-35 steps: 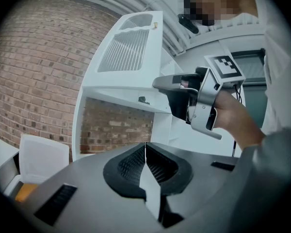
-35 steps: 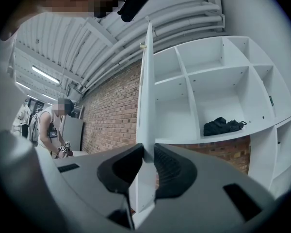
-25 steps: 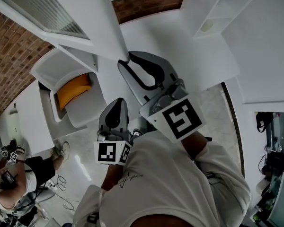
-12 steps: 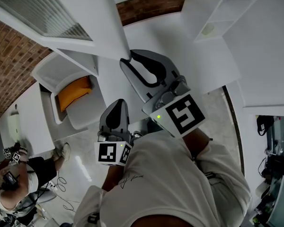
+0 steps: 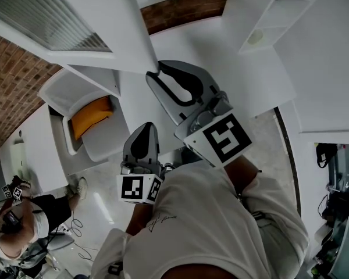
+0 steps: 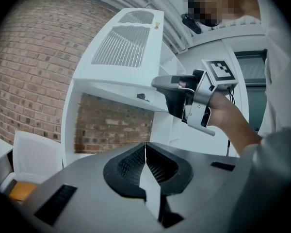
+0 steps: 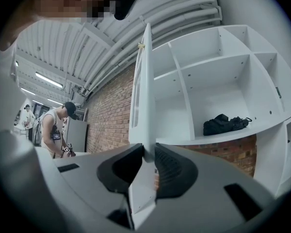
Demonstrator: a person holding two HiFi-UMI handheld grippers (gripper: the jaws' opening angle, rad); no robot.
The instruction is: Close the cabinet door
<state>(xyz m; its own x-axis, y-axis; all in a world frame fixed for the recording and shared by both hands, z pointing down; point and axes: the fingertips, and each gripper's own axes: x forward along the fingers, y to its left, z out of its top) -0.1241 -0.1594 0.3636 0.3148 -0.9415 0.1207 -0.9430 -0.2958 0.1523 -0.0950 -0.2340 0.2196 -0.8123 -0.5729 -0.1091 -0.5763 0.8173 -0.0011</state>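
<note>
The white cabinet door (image 5: 113, 25), with a louvred panel (image 6: 121, 52), stands swung out from the open white shelving (image 7: 208, 81). My right gripper (image 5: 157, 74) is shut on the door's lower edge (image 7: 144, 110), one jaw on each side of the thin panel. In the left gripper view the right gripper (image 6: 186, 98) shows under the door's bottom corner. My left gripper (image 5: 141, 133) hangs lower and nearer to me, apart from the door. Its jaws are pressed together with nothing between them (image 6: 145, 147).
A black bag (image 7: 225, 124) lies on a shelf inside the cabinet. A white seat with an orange cushion (image 5: 90, 112) stands down to the left beside a white counter (image 5: 32, 150). A second person (image 5: 11, 225) stands at lower left. Brick wall (image 5: 180, 4) lies behind.
The right gripper and the door's edge have barely shifted. The person at lower left has moved slightly. The left gripper has stayed put.
</note>
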